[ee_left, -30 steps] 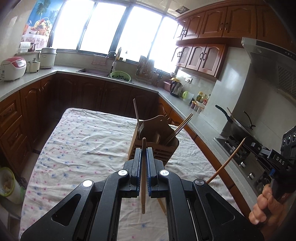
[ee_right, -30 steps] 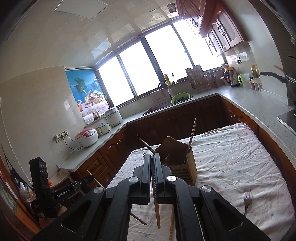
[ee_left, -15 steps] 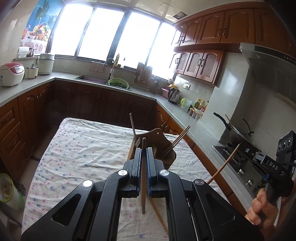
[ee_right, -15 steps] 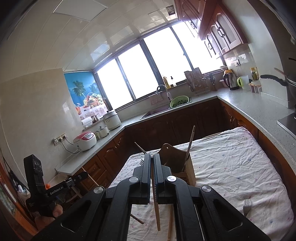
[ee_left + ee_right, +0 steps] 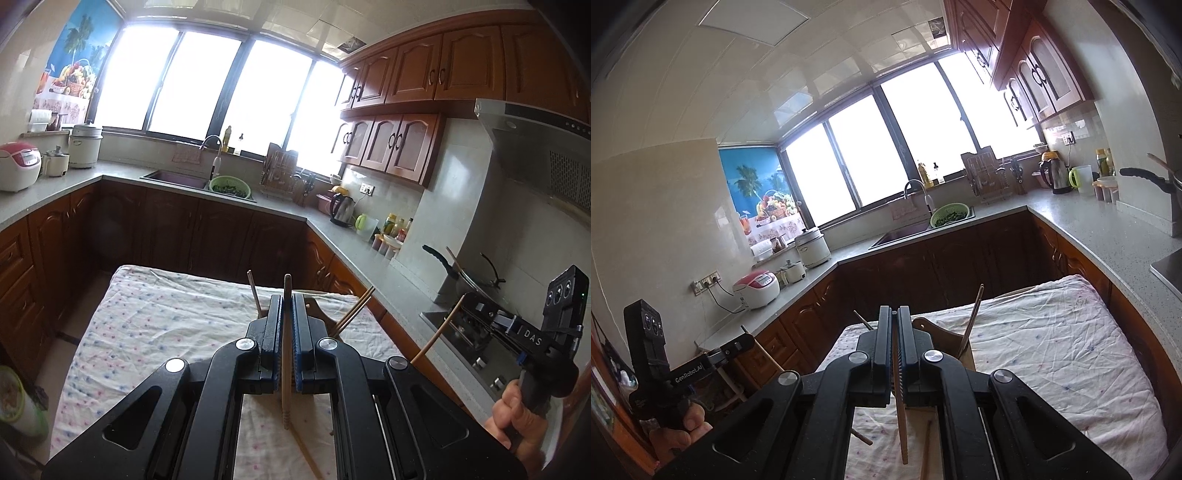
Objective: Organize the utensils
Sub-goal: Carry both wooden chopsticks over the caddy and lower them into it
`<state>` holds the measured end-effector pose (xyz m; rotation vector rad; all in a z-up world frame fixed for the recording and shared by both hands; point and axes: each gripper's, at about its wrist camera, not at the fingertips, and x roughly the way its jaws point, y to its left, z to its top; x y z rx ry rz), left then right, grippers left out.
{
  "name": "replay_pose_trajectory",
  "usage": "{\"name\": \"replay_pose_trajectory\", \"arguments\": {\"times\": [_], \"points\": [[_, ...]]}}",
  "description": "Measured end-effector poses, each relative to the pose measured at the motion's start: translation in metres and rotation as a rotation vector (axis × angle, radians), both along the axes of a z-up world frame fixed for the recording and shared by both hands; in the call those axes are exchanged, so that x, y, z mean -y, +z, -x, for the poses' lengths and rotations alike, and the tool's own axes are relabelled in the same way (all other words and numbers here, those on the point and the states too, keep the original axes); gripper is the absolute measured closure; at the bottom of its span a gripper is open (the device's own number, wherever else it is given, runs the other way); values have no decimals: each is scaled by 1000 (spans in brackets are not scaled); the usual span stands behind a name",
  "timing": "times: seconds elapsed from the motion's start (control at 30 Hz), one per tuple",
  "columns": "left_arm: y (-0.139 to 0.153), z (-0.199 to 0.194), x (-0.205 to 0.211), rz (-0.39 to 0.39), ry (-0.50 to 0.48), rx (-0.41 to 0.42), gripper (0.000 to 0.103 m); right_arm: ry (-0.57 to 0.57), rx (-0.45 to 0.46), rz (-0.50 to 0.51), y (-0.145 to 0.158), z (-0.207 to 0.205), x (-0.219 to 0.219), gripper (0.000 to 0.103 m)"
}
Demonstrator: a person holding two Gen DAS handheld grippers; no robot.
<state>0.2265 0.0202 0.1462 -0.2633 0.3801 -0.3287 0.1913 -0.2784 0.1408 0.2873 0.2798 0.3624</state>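
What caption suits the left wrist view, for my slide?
Left hand-held gripper shut on a chopstick, above the clothed table and wooden holder.

Wooden utensil holder mostly hidden behind black right gripper; compartments unreadable. Loose wooden chopstick on cloth-covered desk cut off by bottom edge.
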Motion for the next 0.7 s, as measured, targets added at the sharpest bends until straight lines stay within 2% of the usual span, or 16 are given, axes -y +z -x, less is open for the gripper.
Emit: {"name": "replay_pose_trajectory", "arguments": {"times": [0.4,0.7], "points": [[29,-34,6,12,12,66,99,-28,60,1,28,-31,5,101],[39,-78,13,19,41,96,99,-58,88,12,42,-73,4,101]]}}
